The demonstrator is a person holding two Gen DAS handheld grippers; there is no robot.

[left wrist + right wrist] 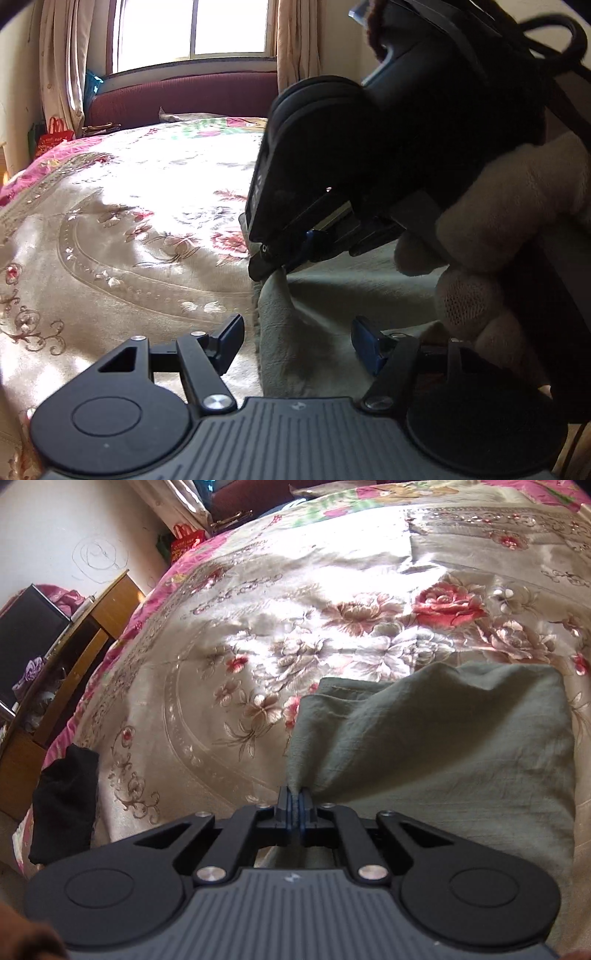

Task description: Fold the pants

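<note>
- The right black two-finger gripper [294, 805] has its blue pads closed on a pinched ridge of sage-green cotton pants [443, 746].
- The pants lie folded on a cream satin bedspread with red embroidered flowers [295, 620].
- A black cloth [64, 805] lies at the bedspread's left edge.

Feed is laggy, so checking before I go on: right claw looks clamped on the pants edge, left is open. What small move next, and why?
Probably close the left claw on the cloth beside it. The right claw is shut on a pinched edge of the green pants, while the left one stands open around the same edge, gripping nothing. Two grips would let you lift the edge evenly over the bedspread.
</note>
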